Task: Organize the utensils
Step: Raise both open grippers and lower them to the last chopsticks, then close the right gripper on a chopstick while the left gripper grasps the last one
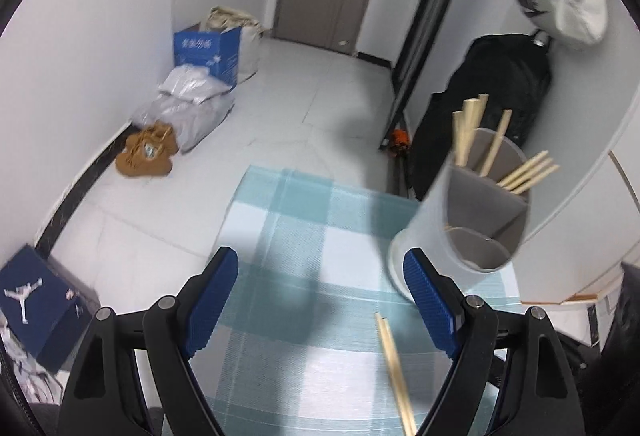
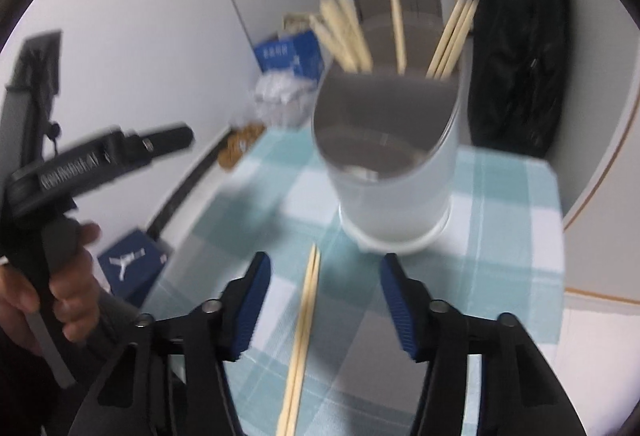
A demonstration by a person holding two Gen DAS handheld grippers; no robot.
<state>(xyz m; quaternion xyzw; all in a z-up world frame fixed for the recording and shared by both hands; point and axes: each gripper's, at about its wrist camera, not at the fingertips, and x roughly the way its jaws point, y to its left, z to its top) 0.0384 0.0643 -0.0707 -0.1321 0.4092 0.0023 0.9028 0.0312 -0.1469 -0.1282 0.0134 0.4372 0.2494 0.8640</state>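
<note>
A white divided utensil holder (image 1: pixel 460 220) stands on a table with a blue checked cloth (image 1: pixel 304 220). Several wooden chopsticks (image 1: pixel 476 135) stick up from its rear compartments; its front compartment looks empty. A pair of chopsticks (image 1: pixel 394 364) lies flat on the cloth in front of the holder. My left gripper (image 1: pixel 320 300) is open and empty above the cloth, left of the holder. In the right wrist view my right gripper (image 2: pixel 324 300) is open and empty, with the loose pair (image 2: pixel 304 332) lying between its fingers and the holder (image 2: pixel 392 155) just ahead. The left gripper (image 2: pixel 100 155) shows there at the left, in a hand.
The table stands against a white wall at the right. On the floor to the left are a blue carton (image 1: pixel 208 51), plastic bags (image 1: pixel 188 103), brown shoes (image 1: pixel 146 151) and a dark shoe box (image 1: pixel 40 304). A black bag (image 1: pixel 492 107) hangs beyond the holder.
</note>
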